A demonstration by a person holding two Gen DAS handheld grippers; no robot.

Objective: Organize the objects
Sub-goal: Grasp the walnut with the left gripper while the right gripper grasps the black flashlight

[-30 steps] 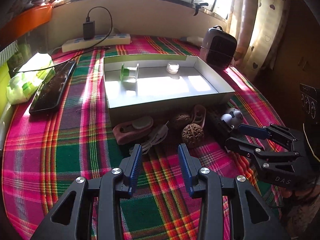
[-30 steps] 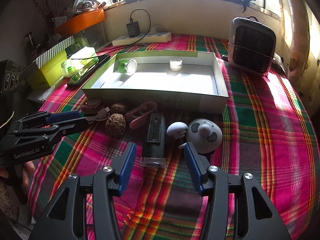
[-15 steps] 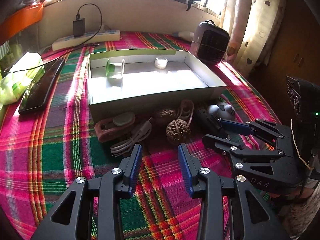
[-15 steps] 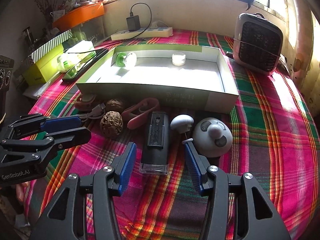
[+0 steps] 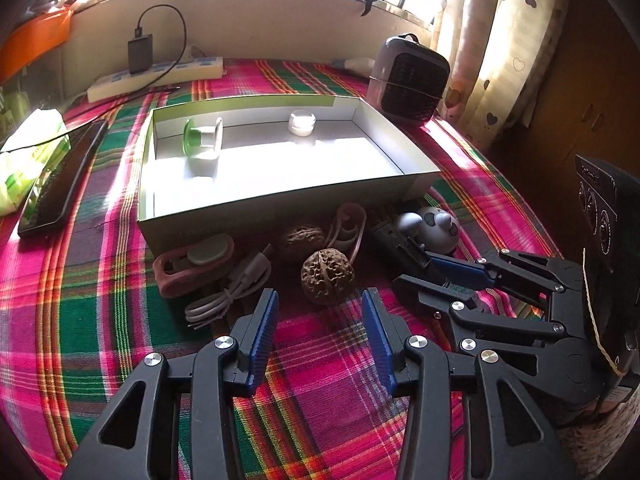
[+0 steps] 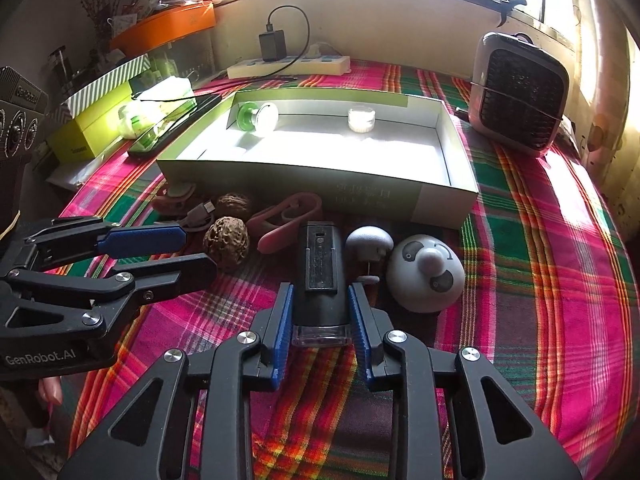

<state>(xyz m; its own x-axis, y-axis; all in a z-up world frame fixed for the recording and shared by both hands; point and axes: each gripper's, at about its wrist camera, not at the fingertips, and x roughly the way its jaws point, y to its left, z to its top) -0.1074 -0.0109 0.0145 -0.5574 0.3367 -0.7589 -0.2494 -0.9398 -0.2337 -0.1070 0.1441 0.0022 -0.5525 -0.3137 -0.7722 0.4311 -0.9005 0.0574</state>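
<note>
The right tongs [image 6: 319, 312] have just been closing and now clench the black rectangular plastic device [image 6: 320, 276]; the left tongs [image 5: 318, 304], just widened, stand released near the brown wrinkled walnut [image 5: 327, 276].

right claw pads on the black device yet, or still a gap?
Touching. In the right wrist view the right claw, whose jaws have just been closing, has both blue pads flat against the sides of the black device, no gap visible.

Plaid tablecloth [image 6: 540, 264] covers the table. Power strip [image 6: 288, 66] with a black charger [image 6: 272, 46] plugged in lies along the back wall; small heater [image 6: 520, 96] stands at far right. Orange box [image 6: 168, 26] and green box [image 6: 92, 120] sit at left.
</note>
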